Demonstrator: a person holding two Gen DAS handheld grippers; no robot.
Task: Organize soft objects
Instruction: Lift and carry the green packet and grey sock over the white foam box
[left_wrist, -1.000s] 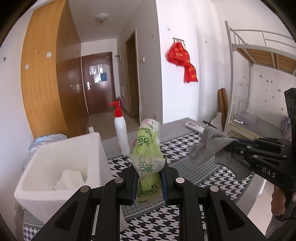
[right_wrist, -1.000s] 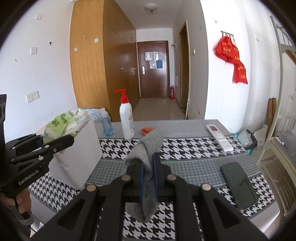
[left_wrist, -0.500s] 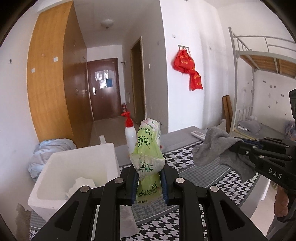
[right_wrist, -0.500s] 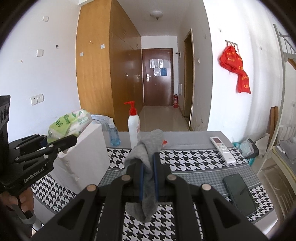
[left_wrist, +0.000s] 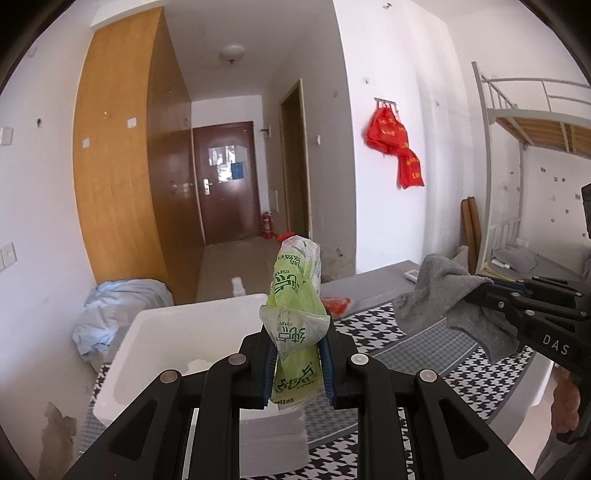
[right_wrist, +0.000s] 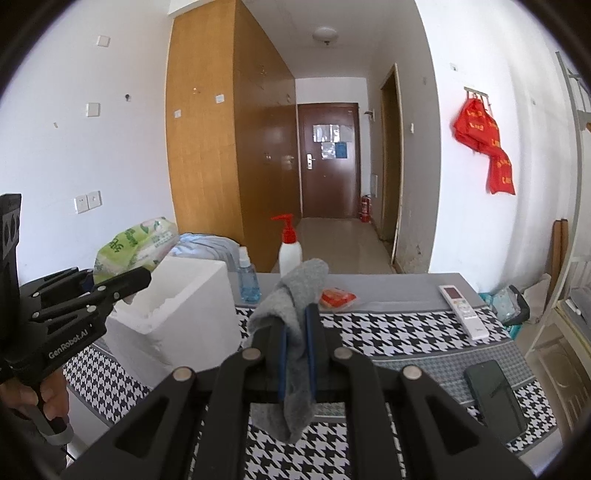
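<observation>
Foam box sits at the table's left end, and my left gripper, clamped on the green tissue pack, hangs above its near edge. I'd carry the pack over the opening, lower it, then let go. My right gripper pinches the grey cloth over the houndstooth mat. Only the right view shows the spray bottle, remote and phone.

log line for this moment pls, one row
left gripper: shut on green tissue pack above white foam box | right gripper: shut on grey cloth, over table | nothing released yet
</observation>
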